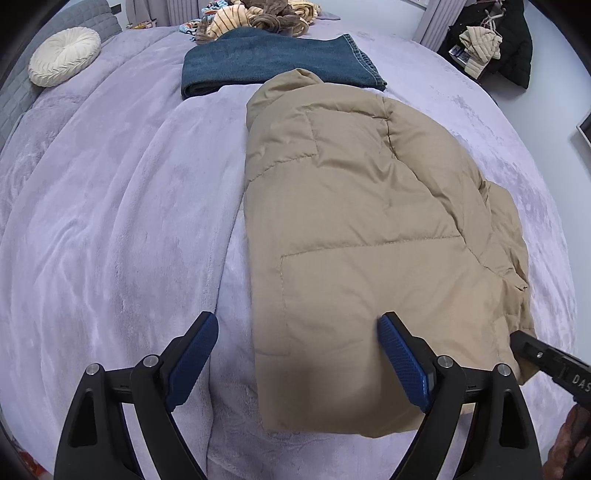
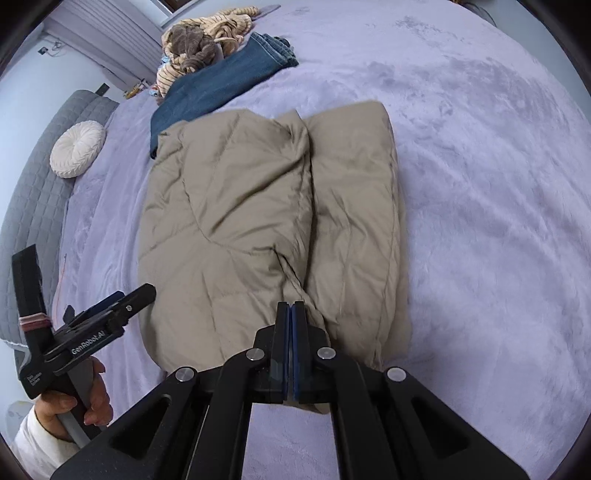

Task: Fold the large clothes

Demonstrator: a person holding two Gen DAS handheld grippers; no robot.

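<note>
A tan puffer jacket [image 1: 362,206] lies folded lengthwise on the lavender bed cover [image 1: 122,221]. In the left wrist view my left gripper [image 1: 297,319] hangs open over the jacket's near left edge, one blue pad [image 1: 194,354] above the cover and the other above the fabric, with nothing pinched. My right gripper [image 2: 291,306] is shut at the near hem of the jacket [image 2: 236,206], where a crease in the fabric runs into its fingertips. Its tip [image 1: 517,338] also shows at the jacket's near right corner, and the left gripper [image 2: 129,297] appears in the right wrist view.
Folded blue jeans [image 1: 273,62] lie just beyond the jacket, with a heap of striped and brown clothes [image 1: 255,16] behind them. A round cream cushion [image 1: 64,55] rests by the grey headboard [image 2: 33,192]. More clothes hang at the far right [image 1: 495,44]. A hand [image 2: 74,402] grips the left tool.
</note>
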